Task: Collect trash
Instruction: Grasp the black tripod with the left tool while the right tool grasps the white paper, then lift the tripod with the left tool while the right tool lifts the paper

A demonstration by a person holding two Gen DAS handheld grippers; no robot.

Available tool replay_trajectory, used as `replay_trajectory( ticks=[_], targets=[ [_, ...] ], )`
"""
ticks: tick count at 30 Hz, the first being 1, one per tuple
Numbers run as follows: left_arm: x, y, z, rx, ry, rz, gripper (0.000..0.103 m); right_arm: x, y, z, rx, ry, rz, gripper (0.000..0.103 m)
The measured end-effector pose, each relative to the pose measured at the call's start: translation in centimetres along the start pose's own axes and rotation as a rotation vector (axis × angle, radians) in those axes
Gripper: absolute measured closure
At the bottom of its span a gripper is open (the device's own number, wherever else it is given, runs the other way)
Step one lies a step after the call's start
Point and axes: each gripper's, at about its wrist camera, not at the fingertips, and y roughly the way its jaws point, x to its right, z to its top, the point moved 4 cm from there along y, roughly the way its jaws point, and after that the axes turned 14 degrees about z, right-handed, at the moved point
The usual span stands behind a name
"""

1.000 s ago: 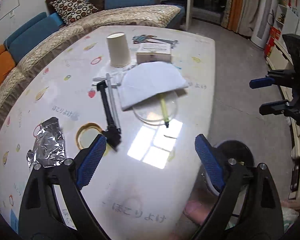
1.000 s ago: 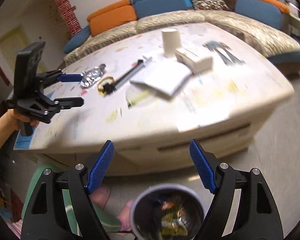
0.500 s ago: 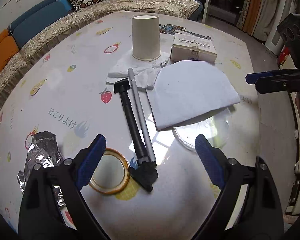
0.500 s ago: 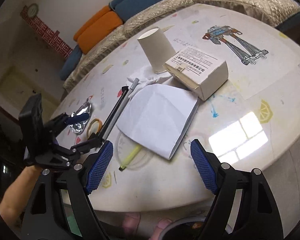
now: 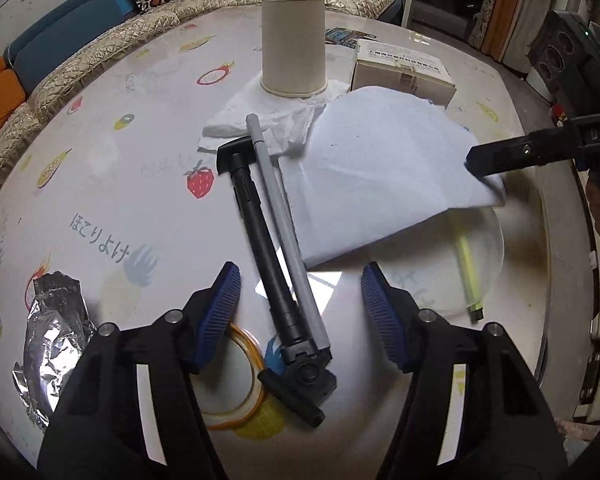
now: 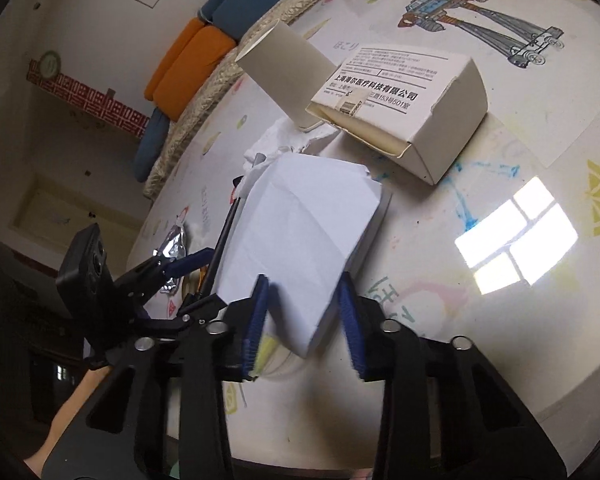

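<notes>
**Two grippers low over a cluttered desk**

Two sets of jaws have just been closing. The right gripper (image 6: 304, 316) has narrowed around the near corner of the folded white paper (image 6: 300, 240), which sits between its blue pads — whether they press it yet I cannot tell. The left gripper (image 5: 300, 316) stands about half open over the black rod (image 5: 268, 252) and the grey pen (image 5: 284, 224), which lie side by side between its jaws, untouched. The paper rests on the desk (image 5: 140, 184), overlapping a clear round lid (image 5: 488, 264) with a yellow marker (image 5: 470, 276). Beyond it stand an upturned paper cup (image 5: 293, 46) on a crumpled tissue (image 5: 256, 120) and a white box (image 6: 400, 108). Crumpled foil (image 5: 52, 340) and a tape ring (image 5: 236, 380) lie beside the left jaw.
</notes>
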Motion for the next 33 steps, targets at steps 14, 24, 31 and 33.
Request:
replay_trajectory(
  ticks=[14, 24, 31, 33],
  targets=[
    [-1.4, -0.7, -0.8, -0.002, -0.037, 0.012, 0.08, -5.9, -2.9, 0.9, 0.069, -0.117, 0.068, 0.102],
    [-1.8, -1.4, -1.5, -0.001, -0.071, -0.027, 0.087, -8.2, -4.9, 0.8, 0.077, -0.18, 0.07, 0.102],
    [-3.4, -1.4, -2.1, -0.007, -0.136, -0.047, 0.082, -7.9, -5.5, 0.3, 0.074, -0.188, 0.047, 0.102],
    [-3.8, -1.3, -2.2, -0.012, -0.159, -0.063, 0.082, -7.5, -5.6, 0.3, 0.076, -0.182, 0.053, 0.102]
  ],
)
